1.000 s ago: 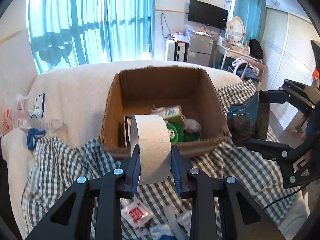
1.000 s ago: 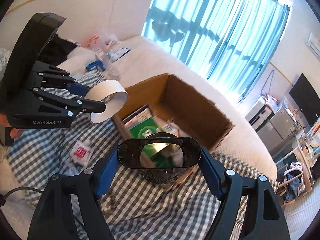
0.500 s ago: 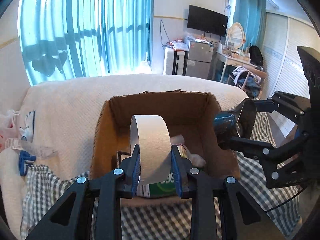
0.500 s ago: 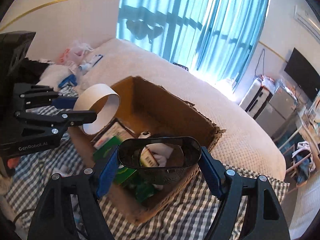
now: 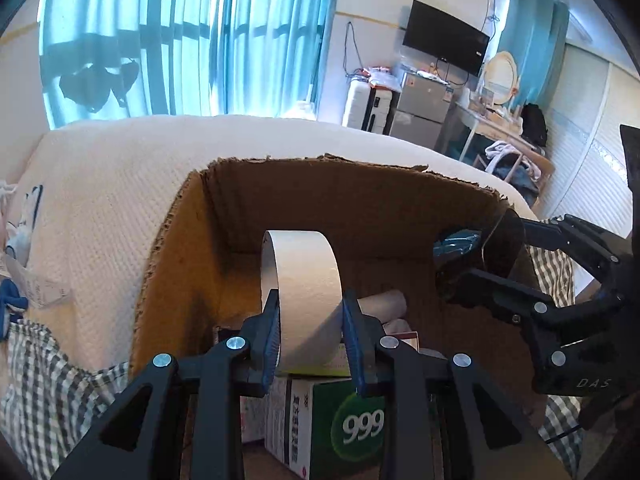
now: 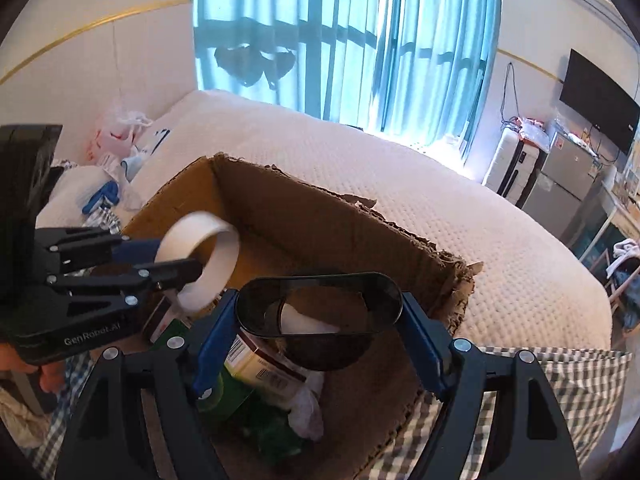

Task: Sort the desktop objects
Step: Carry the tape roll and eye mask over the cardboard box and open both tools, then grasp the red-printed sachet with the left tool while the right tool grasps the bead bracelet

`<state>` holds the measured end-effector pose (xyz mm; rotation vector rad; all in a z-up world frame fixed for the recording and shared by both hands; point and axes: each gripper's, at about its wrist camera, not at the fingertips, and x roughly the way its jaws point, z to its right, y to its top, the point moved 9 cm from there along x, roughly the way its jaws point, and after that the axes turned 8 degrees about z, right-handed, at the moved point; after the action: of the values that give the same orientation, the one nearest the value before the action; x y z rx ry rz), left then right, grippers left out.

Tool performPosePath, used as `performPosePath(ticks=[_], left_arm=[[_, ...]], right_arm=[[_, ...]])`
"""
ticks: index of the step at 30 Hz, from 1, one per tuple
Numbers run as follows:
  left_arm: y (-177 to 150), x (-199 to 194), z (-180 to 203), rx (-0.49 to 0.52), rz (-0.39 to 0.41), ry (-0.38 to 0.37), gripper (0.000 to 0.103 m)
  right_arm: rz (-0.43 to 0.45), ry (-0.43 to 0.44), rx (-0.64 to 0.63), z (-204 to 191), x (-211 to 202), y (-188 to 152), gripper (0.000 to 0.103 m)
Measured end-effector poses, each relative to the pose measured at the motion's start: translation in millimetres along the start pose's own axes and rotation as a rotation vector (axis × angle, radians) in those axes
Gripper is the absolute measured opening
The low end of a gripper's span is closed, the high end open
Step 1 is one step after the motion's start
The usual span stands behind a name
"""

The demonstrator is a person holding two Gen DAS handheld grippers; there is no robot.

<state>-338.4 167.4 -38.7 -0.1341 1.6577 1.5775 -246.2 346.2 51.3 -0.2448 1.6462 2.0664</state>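
My left gripper [image 5: 310, 336] is shut on a white tape roll [image 5: 304, 300] and holds it upright over the open cardboard box [image 5: 180, 248]. The roll also shows in the right wrist view [image 6: 202, 264]. My right gripper [image 6: 320, 332] is shut on a dark squashed plastic cup [image 6: 320, 312] above the box [image 6: 320, 220], at its right side. In the left wrist view the right gripper [image 5: 460, 258] hovers inside the box's right wall. The box holds a green "999" carton [image 5: 340, 424], a barcoded carton [image 6: 260, 364] and crumpled white paper [image 6: 308, 408].
The box sits on a cream bedspread [image 6: 400, 184] and a checked cloth [image 5: 36, 392]. Plastic bags and a blue item [image 6: 116, 160] lie at the far left. Curtains, a TV [image 5: 444, 42] and furniture stand behind.
Both grippers have moved forward from in front of the box to above its inside, each still holding its object. The loose items on the checked cloth have left the left wrist view.
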Motion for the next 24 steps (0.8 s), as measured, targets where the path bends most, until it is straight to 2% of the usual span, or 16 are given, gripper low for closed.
performPosePath(ticks=[1, 2, 3, 5, 11, 15, 18, 20, 24], left_arm=[[-2.0, 2.1, -0.4, 0.002, -0.006, 0.006, 0.031], [-4.5, 3.4, -1.3, 0.004, -0.017, 0.017, 0.039], [-8.1, 4.5, -2.9, 0.008, -0.042, 0.036, 0.06], [-8.8, -0.4, -6.1, 0.01, -0.049, 0.068, 0.082], [4.8, -49.5, -9.1, 0.016, 0.011, 0.131, 0.093], [16.1, -95.3, -2.7, 0.031, 0.059, 0.141, 0.094], [22.8, -128.5, 5.6, 0.059, 0.089, 0.164, 0.103], [23.0, -154.7, 12.5, 0.091, 0.125, 0.166, 0.103], [19.1, -186.8, 18.4, 0.156, 0.143, 0.198, 0.103]], right_arm=[[0.025, -0.039, -0.004, 3.9, -2.5, -0.2, 0.087], [0.036, -0.057, -0.011, 5.3, -4.5, -0.3, 0.088], [0.056, -0.077, -0.023, 7.9, -10.4, 0.0, 0.088], [0.087, -0.085, -0.021, 11.6, -22.7, 3.4, 0.088], [0.132, -0.079, -0.046, 2.9, -76.5, 18.5, 0.088], [0.145, -0.054, -0.064, -14.7, -120.9, 29.8, 0.088], [0.164, -0.034, -0.078, -29.6, -148.7, 37.2, 0.088], [0.173, -0.024, -0.102, -42.5, -168.6, 39.6, 0.088], [0.176, -0.017, -0.146, -64.7, -191.4, 38.9, 0.088]])
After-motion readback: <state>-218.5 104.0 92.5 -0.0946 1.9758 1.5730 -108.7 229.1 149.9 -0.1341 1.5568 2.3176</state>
